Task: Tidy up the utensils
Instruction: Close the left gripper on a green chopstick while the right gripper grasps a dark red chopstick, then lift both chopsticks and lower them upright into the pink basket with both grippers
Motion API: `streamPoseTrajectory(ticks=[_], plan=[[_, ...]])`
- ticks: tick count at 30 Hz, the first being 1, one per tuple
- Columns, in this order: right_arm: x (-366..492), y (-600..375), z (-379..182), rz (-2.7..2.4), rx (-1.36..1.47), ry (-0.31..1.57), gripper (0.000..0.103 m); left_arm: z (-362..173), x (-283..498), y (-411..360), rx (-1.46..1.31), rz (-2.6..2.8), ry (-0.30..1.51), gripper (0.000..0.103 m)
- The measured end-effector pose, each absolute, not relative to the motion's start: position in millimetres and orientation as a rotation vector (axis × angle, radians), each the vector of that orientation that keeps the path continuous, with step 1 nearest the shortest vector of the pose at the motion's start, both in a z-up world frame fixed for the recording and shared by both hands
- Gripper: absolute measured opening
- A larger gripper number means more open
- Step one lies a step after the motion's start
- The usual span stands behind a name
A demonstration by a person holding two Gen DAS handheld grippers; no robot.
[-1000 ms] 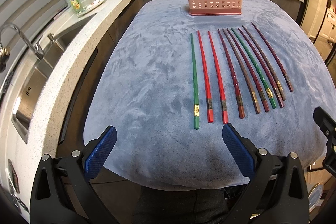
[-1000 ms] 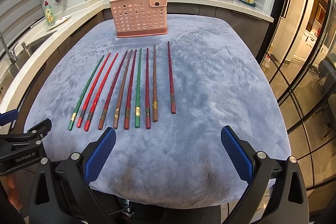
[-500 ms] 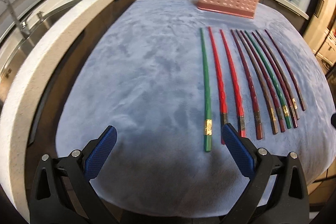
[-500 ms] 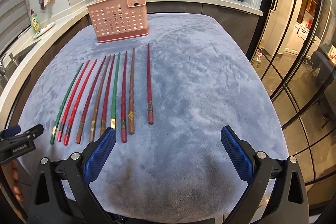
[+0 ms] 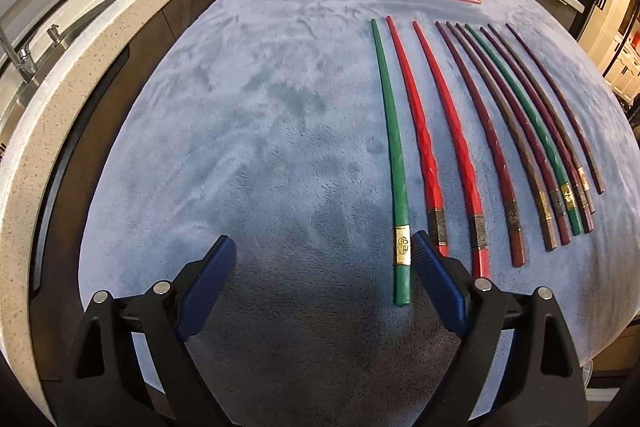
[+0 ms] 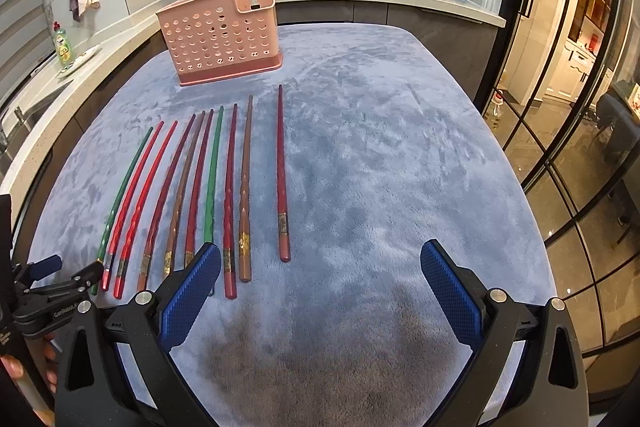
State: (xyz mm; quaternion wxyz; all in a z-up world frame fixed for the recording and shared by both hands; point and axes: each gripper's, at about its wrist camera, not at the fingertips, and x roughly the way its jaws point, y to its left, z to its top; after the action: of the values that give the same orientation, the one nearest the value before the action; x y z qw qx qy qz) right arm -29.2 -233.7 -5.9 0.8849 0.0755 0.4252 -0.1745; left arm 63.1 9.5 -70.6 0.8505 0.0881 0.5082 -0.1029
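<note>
right, i'm holding the left gripper [image 5: 322, 267] low over the near edge of the blue cloth [image 5: 260, 115], its jaws spread wide and gripping nothing. the green chopstick [image 5: 394, 163] at the left end of the row is lying between the blue pads, its gold-banded end just beside the right pad [image 5: 434, 279]; i can't tell whether they're touching. next to it two red chopsticks [image 5: 424, 143] are lying side by side, and past them the darker sticks are fanning out toward the right.

i'm keeping the right gripper [image 6: 320, 291] spread too, grasping nothing, hovering over the cloth's near edge. its left pad [image 6: 192, 291] is covering the butt ends of a couple of sticks in the middle of the row. a lone dark red chopstick [image 6: 281, 175] is lying a little apart on the row's right side. the pink holder [image 6: 222, 35] is standing upright at the far end of the cloth, beyond the tips. the left gripper is showing at the right camera's lower left, near the green stick's end.
</note>
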Motion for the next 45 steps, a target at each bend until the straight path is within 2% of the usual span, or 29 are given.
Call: streamPoseTrajectory(ticks=[3, 6, 11, 14, 21, 25, 26, 28, 29, 36, 45], plan=[[-22.6, -232.8, -7.5, -0.354, 0.147, 0.885, 0.09, -71.5, 64.7, 10.5, 0.167, -0.222, 1.077, 0.082], [-14.5, -231.9, -12.4, -0.346, 0.128, 0.889, 0.082, -70.0, 66.1, 11.3, 0.148, -0.234, 1.078, 0.072], [-0.1, -236.8, -27.0, -0.34, 0.121, 0.918, 0.063, -66.1, 68.5, 10.8, 0.141, -0.24, 1.076, 0.046], [7.7, -240.8, -34.6, -0.314, 0.152, 0.936, 0.053, -65.3, 70.6, 11.3, 0.135, -0.237, 1.08, 0.035], [22.3, -236.1, -55.2, -0.282, 0.135, 0.978, 0.037, -65.1, 72.6, 8.8, 0.134, -0.239, 1.083, 0.029], [21.6, -236.4, -62.0, -0.275, 0.129, 0.985, 0.028, -63.6, 73.7, 9.9, 0.118, -0.249, 1.093, 0.017], [21.0, -236.4, -62.1, -0.271, 0.127, 0.985, 0.025, -63.3, 74.0, 10.3, 0.114, -0.252, 1.095, 0.013], [19.9, -238.0, -61.3, -0.26, 0.131, 0.983, 0.011, -62.5, 74.5, 11.5, 0.105, -0.26, 1.1, 0.012], [18.6, -238.9, -60.8, -0.255, 0.135, 0.985, 0.008, -62.1, 74.5, 11.8, 0.101, -0.263, 1.102, 0.011], [8.2, -241.3, -40.1, -0.247, 0.15, 0.95, 0.007, -51.2, 71.6, 12.9, 0.06, -0.303, 1.104, 0.008], [-1.9, -247.8, 36.5, -0.234, 0.186, 0.786, 0.007, 9.9, 72.6, 24.2, -0.04, -0.341, 1.009, 0.007]])
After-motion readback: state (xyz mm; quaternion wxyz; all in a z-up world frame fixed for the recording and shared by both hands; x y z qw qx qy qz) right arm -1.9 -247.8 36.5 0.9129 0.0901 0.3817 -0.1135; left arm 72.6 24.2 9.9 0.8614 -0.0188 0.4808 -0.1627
